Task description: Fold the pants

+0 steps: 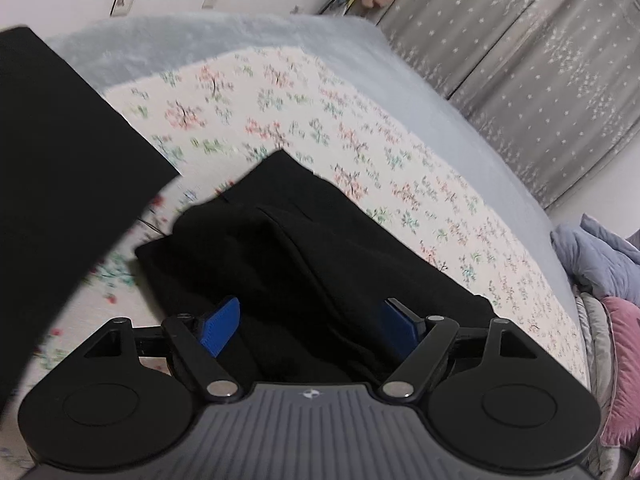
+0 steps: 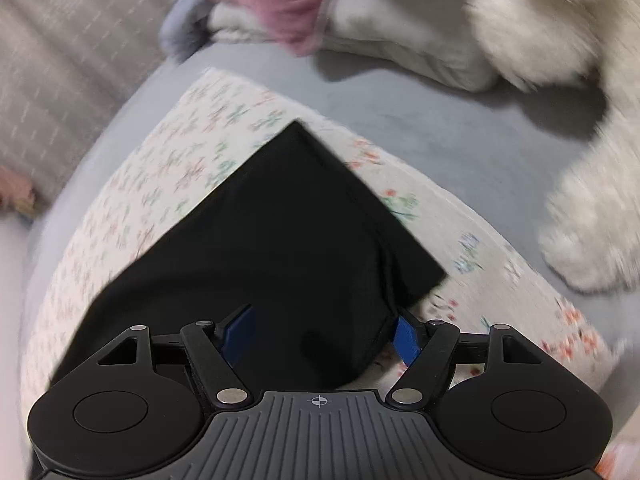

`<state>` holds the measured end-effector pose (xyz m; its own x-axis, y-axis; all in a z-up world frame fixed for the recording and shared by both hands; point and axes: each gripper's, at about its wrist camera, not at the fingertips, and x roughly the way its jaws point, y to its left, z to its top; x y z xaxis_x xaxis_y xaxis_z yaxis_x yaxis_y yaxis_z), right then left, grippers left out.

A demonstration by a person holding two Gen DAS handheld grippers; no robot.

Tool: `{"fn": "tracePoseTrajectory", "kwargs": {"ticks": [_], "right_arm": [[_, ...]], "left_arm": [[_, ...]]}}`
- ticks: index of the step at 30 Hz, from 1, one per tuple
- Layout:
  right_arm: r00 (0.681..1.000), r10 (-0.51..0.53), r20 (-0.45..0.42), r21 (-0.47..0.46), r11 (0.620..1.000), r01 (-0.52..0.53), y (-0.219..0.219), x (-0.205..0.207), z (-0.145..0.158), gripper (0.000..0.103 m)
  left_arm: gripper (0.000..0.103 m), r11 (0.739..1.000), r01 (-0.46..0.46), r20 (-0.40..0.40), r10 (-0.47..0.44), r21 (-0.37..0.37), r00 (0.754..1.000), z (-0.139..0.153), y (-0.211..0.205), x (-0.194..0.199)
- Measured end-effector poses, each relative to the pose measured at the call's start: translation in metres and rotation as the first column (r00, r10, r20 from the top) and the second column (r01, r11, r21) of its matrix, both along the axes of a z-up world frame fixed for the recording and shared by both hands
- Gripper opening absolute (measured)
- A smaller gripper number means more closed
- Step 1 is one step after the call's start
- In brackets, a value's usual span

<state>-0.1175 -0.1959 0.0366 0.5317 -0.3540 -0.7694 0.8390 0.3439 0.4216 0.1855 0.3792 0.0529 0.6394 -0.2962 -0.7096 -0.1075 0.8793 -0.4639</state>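
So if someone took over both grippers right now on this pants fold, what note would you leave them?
Left gripper: open, fingers either side of the black pants, not pressing.
Right gripper: open over a folded edge of the pants, nothing held.
Pants lie bunched in layers on the flowered sheet on the bed.
Done: at least one fold is laid down.
Left: probably flatten the bunched part, then fold again if needed.

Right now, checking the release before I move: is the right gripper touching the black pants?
Cannot tell. In the right wrist view the right gripper stands open around the black pants, but dark fabric and blur hide any gap at the pads.
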Motion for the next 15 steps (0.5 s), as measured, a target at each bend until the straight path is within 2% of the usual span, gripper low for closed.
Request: {"fn": "tracePoseTrajectory", "kwargs": {"ticks": [3, 6, 8, 10, 11, 12, 13, 14, 15], "right_arm": [[0.998, -0.056, 0.028, 0.005, 0.998, 0.056, 0.001, -0.013, -0.001, 0.072], [0.994, -0.094, 0.053, -0.029, 0.995, 0.096, 0.003, -0.026, 0.009, 0.072], [0.993, -0.098, 0.059, -0.043, 0.994, 0.101, 0.006, -0.030, 0.012, 0.072], [0.997, -0.068, 0.041, -0.026, 0.997, 0.069, 0.007, -0.026, 0.007, 0.072], [0.999, -0.050, 0.017, -0.024, 0.998, 0.051, 0.006, -0.021, 0.003, 0.072], [0.999, -0.039, -0.006, -0.022, 0.999, 0.038, 0.004, -0.016, 0.001, 0.071], [0.999, -0.037, -0.015, -0.026, 0.999, 0.036, 0.001, -0.011, 0.000, 0.068], [0.999, -0.034, -0.038, -0.045, 0.998, 0.033, -0.002, -0.006, -0.002, 0.056], [0.997, -0.032, -0.077, -0.062, 0.998, 0.027, -0.003, -0.001, -0.004, 0.046]], "left_arm": [[0.093, 0.999, -0.033, -0.031, 0.033, -0.020, 0.999, -0.009, -0.003, 0.011], [0.093, 0.998, -0.056, -0.039, 0.055, -0.021, 0.998, -0.014, -0.009, 0.019], [0.093, 0.998, -0.064, -0.053, 0.065, 0.011, 0.996, -0.019, -0.014, 0.024], [0.086, 0.994, -0.075, -0.064, 0.080, 0.073, 0.995, -0.022, -0.021, 0.030], [0.074, 0.992, -0.078, -0.063, 0.085, 0.104, 0.994, -0.024, -0.023, 0.031], [0.053, 0.989, -0.078, -0.062, 0.087, 0.129, 0.994, -0.025, -0.024, 0.031], [0.041, 0.988, -0.076, -0.061, 0.085, 0.132, 0.995, -0.028, -0.024, 0.031], [0.030, 0.991, -0.073, -0.064, 0.081, 0.115, 0.995, -0.030, -0.023, 0.031], [0.026, 0.991, -0.078, -0.056, 0.085, 0.110, 0.995, -0.029, -0.021, 0.029]]}}
